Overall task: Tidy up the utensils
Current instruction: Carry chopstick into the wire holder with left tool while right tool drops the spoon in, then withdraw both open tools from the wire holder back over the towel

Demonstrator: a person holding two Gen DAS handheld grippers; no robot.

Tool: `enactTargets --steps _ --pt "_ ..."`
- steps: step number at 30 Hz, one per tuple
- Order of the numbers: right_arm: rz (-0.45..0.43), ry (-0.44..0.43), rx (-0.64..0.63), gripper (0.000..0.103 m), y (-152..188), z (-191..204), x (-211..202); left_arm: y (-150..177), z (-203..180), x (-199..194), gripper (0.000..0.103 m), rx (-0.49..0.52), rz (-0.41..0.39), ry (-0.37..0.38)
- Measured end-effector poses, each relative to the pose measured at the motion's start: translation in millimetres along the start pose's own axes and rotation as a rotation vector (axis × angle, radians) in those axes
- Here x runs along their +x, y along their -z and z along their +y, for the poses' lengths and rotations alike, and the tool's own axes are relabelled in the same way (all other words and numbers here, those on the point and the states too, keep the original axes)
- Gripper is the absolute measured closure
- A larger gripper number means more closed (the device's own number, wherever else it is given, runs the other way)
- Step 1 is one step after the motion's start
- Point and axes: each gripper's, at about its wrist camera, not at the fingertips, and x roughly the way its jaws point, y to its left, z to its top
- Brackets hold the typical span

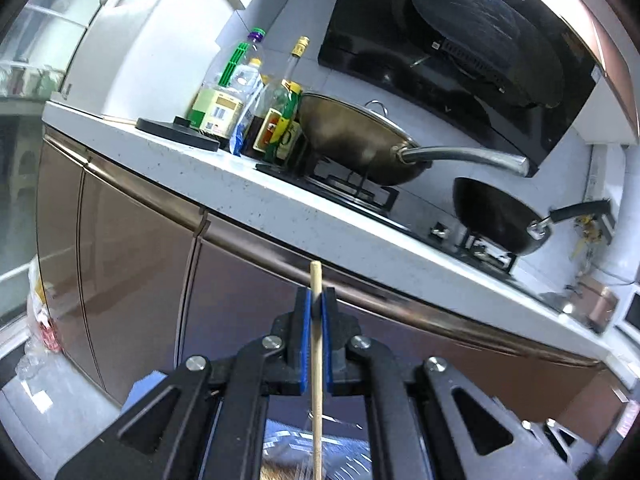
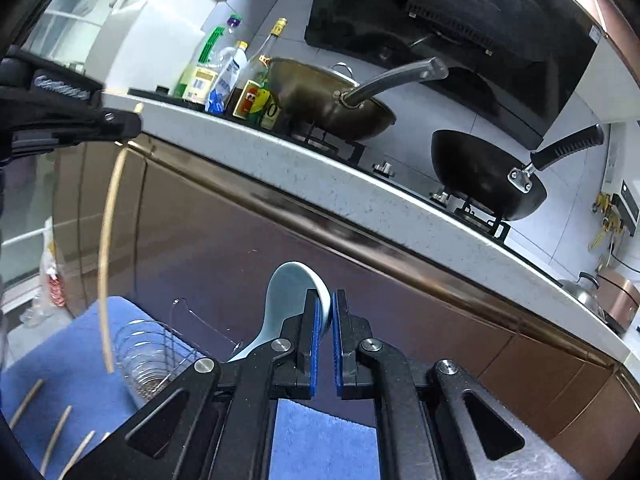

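The left gripper [image 1: 316, 312] is clamped on a chopstick [image 1: 317, 360], the right gripper [image 2: 326, 320] on a spoon [image 2: 290, 300]. Both should go upright into the wire holder [image 2: 148, 356], slowly.

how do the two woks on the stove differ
The left wok is brassy metal; the right wok is black. The left wok carries a lid with a loop handle; I see no lid on the right wok. The left wok has a bare steel handle, the right wok a black grip riveted on by a metal bracket. The left wok also looks wider. Both sit on burner grates of the stove, handles pointing up to the right.
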Motion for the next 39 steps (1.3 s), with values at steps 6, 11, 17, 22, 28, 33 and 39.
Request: enactTargets --steps 6,11,17,22,28,33,39 --pt "-0.025 0.030 -0.050 0.097 25 23 14 50 -1 22 0.098 0.080 -0.092 -0.059" --pt "-0.016 0.028 -0.049 0.097 47 35 24 77 5 32 0.098 0.102 -0.115 -0.096" --pt "0.017 -0.002 -0.025 0.097 59 41 31 89 16 30 0.096 0.092 -0.118 -0.102" --pt "0.029 -0.038 0.018 0.068 60 38 27 87 20 20 0.086 0.103 -0.087 -0.080" --pt "0.022 -0.054 0.045 0.063 56 34 12 77 19 -4 0.078 0.117 -0.082 -0.075" --pt "-0.003 -0.053 0.065 0.063 47 27 -8 64 18 -28 0.071 0.122 -0.079 -0.077" --pt "-0.020 -0.057 0.083 0.061 36 18 -35 55 13 -64 0.070 0.169 -0.069 -0.093"
